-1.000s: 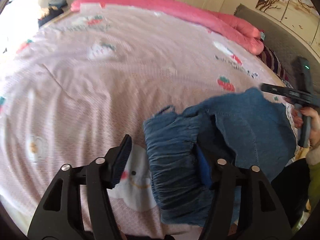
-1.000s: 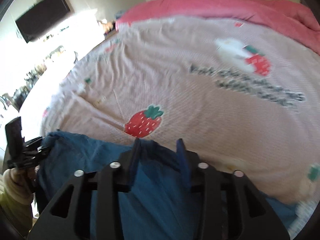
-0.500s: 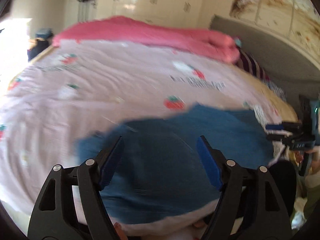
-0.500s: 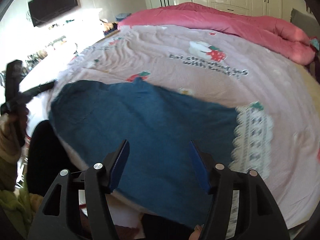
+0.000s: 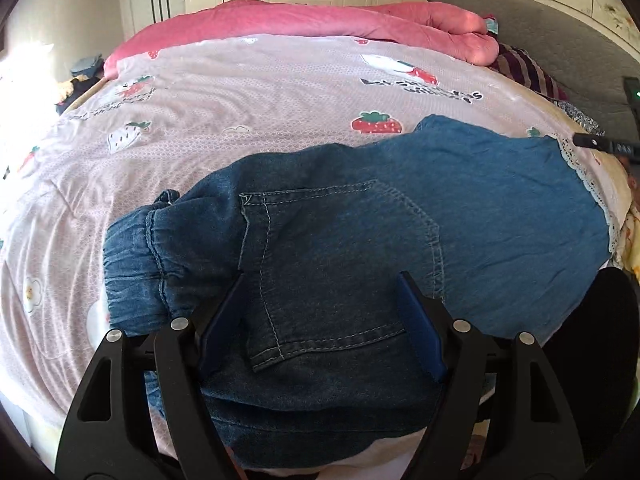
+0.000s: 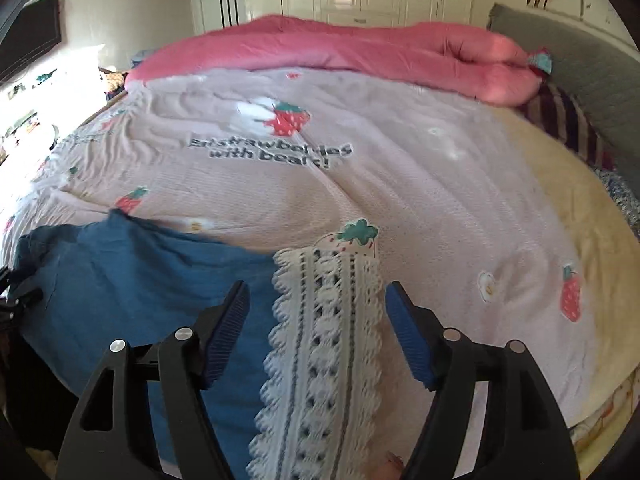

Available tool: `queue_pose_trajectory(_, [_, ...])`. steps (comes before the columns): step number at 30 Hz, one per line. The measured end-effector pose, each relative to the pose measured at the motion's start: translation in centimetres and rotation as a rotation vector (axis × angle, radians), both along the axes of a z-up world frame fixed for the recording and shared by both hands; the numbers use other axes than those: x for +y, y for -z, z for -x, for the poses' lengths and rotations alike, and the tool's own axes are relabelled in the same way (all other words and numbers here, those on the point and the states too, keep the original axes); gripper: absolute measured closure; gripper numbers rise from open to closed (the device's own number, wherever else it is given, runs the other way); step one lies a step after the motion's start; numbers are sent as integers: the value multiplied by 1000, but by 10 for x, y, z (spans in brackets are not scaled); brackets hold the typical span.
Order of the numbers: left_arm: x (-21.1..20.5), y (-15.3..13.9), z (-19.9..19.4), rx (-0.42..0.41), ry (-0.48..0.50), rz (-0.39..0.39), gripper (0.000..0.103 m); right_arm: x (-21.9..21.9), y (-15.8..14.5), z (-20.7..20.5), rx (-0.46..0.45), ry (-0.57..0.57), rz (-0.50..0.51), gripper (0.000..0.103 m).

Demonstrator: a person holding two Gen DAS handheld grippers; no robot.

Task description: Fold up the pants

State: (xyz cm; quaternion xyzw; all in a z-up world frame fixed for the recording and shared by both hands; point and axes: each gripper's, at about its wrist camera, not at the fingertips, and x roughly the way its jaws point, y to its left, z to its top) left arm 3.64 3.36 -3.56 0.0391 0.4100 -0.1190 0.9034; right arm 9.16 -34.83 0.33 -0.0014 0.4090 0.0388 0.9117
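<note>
The blue denim pants (image 5: 400, 240) lie spread along the front edge of the bed. Their elastic waistband (image 5: 132, 264) is at the left, a back pocket (image 5: 340, 264) in the middle and a white lace hem (image 5: 588, 184) at the right. My left gripper (image 5: 320, 276) hovers open over the pocket, its pads off the cloth. In the right wrist view the pants leg (image 6: 140, 280) ends in the lace hem (image 6: 324, 320). My right gripper (image 6: 318, 284) is over that hem with its jaws opening. The hem lies below them, not pinched.
The pink strawberry-print bedspread (image 5: 260, 112) stretches away behind the pants. A rolled pink quilt (image 5: 320, 20) lies along the far side. At the right are a striped pillow (image 6: 568, 128) and the grey headboard (image 6: 580, 64). The person's dark clothing (image 5: 600, 320) is at the front edge.
The pants were bunched up between both grippers and now lie flat along the bed's edge. Both grippers have opened, let go of the cloth and drawn back over it.
</note>
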Motion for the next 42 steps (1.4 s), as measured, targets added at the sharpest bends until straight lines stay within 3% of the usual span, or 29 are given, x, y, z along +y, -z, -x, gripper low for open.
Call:
queue_pose_trajectory(3, [2, -1, 0, 0, 3, 7, 36, -3, 14, -24, 45, 27, 9, 32])
queue_pose_trajectory(4, [3, -1, 1, 2, 4, 9, 36, -2, 19, -31, 71, 31, 20, 43])
queue_pose_trajectory(5, [3, -1, 1, 4, 4, 12, 36, -4, 27, -39, 105, 45, 35, 89])
queue_pose_trajectory(10, [6, -2, 0, 8, 4, 20, 36, -23, 37, -48, 104, 109, -41, 88])
queue_pose_trajectory(12, [6, -2, -1, 7, 2, 19, 36, -25, 45, -52, 119, 131, -27, 77])
queue_pose_trajectory(14, [6, -3, -1, 9, 2, 22, 36, -31, 46, -50, 113, 149, -35, 56])
queue_pose_trajectory(17, [6, -3, 0, 6, 8, 21, 36, -47, 31, -30, 70, 165, -104, 48])
queue_pose_trajectory(23, [0, -12, 6, 4, 10, 30, 35, -39, -7, 43, -59, 109, -72, 44])
queue_pose_trajectory(29, [-27, -46, 16, -47, 71, 92, 23, 6, -5, 111, -89, -35, -87, 44])
queue_pose_trajectory(34, [-59, -41, 9, -49, 100, 53, 21, 38, 20, 121, 2, -118, -94, 44])
queue_pose_trajectory(39, [-51, -11, 1, 28, 42, 17, 21, 35, 56, 115, 166, -57, -80, 44])
queue_pose_trajectory(42, [-46, -1, -2, 47, 32, 13, 21, 30, 63, 119, 167, -40, -130, 44])
